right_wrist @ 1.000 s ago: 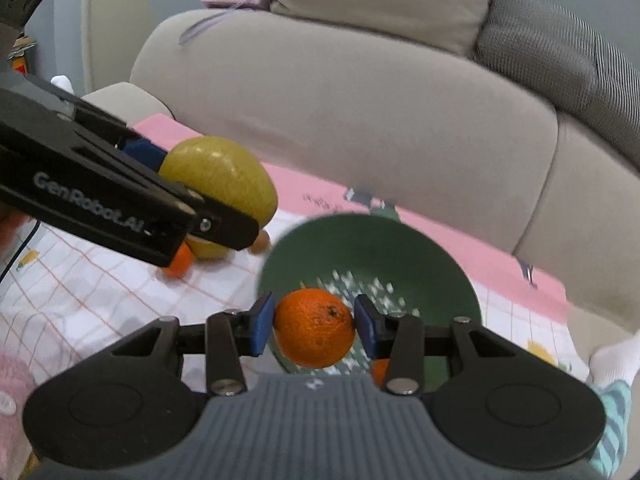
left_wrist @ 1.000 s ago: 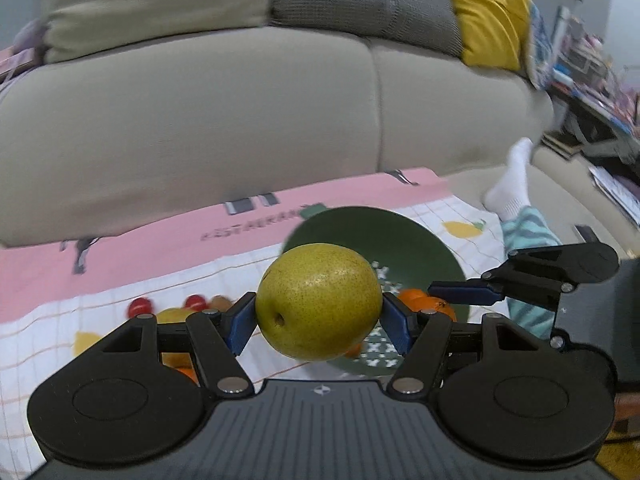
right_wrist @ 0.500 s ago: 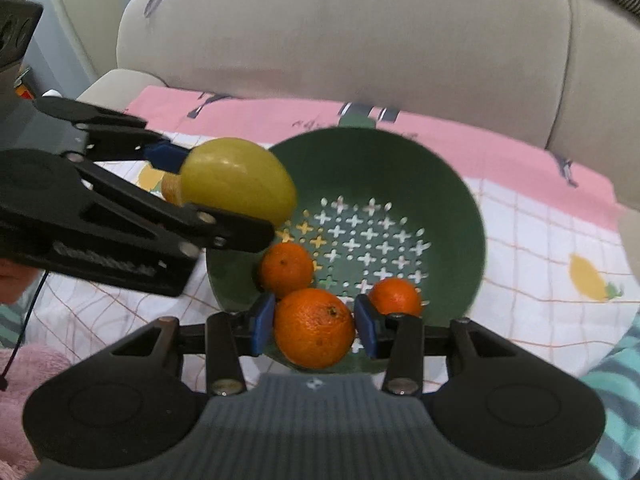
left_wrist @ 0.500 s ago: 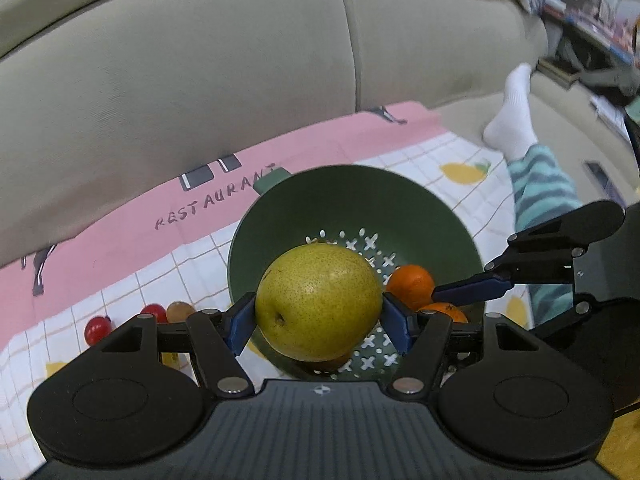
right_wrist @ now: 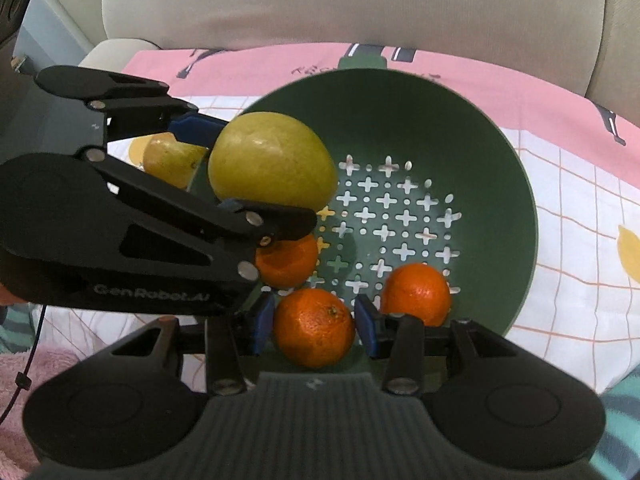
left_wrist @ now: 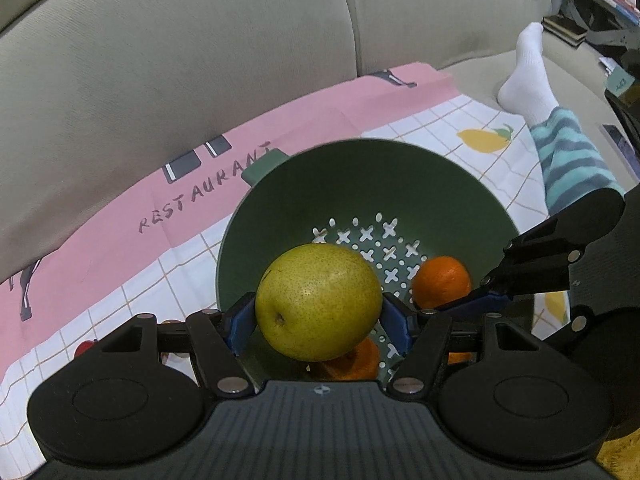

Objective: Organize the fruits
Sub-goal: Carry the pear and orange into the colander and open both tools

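two blue pads of the left gripper (left_wrist: 318, 316) pinch a yellow-green pear (left_wrist: 319, 302) over the green colander (left_wrist: 472, 196), which sits ahead on a pink-and-checked cloth (left_wrist: 120, 216) before a beige sofa (left_wrist: 180, 52); since the earlier frame the colander has drawn closer. from the right wrist, the right gripper (right_wrist: 314, 328) clamps an orange (right_wrist: 314, 326) at the colander's near rim, two oranges (right_wrist: 416, 294) already inside, now lower than before.
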`<state>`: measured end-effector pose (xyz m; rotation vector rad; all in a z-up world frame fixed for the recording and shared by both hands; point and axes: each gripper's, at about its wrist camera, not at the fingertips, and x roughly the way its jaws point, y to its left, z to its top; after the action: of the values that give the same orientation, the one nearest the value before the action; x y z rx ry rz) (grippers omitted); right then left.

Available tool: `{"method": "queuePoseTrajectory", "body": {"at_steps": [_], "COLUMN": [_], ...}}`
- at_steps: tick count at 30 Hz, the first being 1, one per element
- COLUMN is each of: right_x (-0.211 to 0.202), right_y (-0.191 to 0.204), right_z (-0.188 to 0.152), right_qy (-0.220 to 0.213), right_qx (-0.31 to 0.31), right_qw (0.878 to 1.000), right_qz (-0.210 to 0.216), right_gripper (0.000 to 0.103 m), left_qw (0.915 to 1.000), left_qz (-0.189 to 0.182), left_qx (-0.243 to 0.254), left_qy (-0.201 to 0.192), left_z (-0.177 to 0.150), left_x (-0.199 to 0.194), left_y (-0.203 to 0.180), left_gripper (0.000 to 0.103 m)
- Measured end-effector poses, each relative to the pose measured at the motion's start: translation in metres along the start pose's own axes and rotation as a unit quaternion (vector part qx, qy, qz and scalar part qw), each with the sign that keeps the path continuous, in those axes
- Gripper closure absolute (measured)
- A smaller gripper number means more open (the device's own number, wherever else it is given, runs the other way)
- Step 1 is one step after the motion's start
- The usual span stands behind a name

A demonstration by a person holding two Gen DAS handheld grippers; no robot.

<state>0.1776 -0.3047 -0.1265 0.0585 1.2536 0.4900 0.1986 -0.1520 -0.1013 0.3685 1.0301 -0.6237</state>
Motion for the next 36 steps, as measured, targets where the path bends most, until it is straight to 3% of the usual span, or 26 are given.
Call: {"method": "queuePoseTrajectory", "body": {"at_steps": [21,24,36], "right_x": [0.028,0.025,0.014], "right_y": [0.000,0.002,0.004], "right_z": [0.009,0.008,0.005], "right_qy": [0.033,0.030,0.022], "right_qx": [0.004,0.003,-0.002], "right_qw": [0.999,0.999,1.000], "right_qz": [-0.009,-0.012,-0.013], "right_gripper": [0.060,0.052,0.047], "left_qw": [0.9990,0.9990,0.9984], "left_qz": [0.009,0.009,0.029], "left_qx": [0.038,0.037,0.038], "left_qy": [0.023,0.024,0.029], "left_z": [0.000,0.000,-0.002], "left_x": [0.020,0.019,0.016], "left_y": [-0.006,-0.007,-0.013], "left_gripper": [0.027,0.027,0.025]}}
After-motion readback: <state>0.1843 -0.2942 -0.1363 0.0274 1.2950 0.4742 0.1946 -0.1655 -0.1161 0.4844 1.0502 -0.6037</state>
